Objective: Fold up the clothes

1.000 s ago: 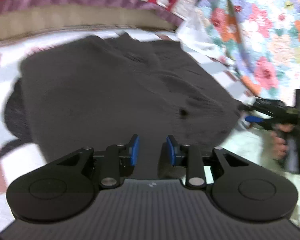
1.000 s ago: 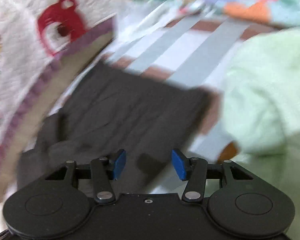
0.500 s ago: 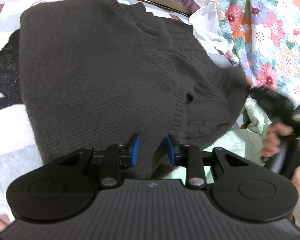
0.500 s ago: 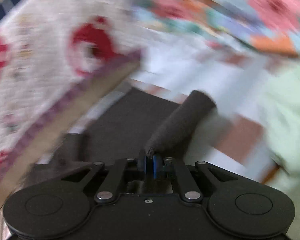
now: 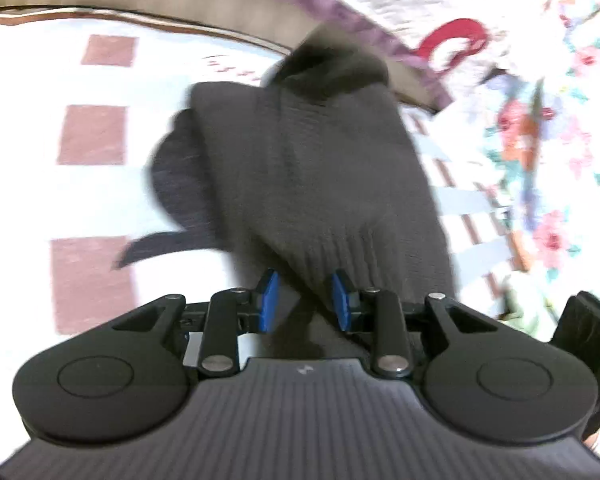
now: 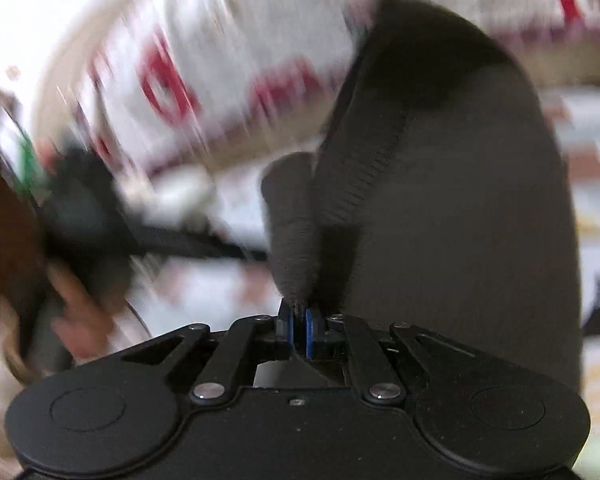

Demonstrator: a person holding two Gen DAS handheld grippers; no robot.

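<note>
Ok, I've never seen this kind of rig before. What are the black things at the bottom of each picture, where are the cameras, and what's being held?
No robot here: a person holds a two-finger gripper in each hand, and a fisheye camera on each looks forward along its blue-padded fingers. The black shape at the bottom of each picture is that gripper's own body.

In the left wrist view, the left gripper is open, with the ribbed hem of a dark sweater draped between its fingers. The sweater lies partly on a checked bedspread.

In the right wrist view, the right gripper is shut on a fold of the same sweater and lifts it. The picture is blurred by motion. The blurry hand at the left holds the other gripper.
</note>
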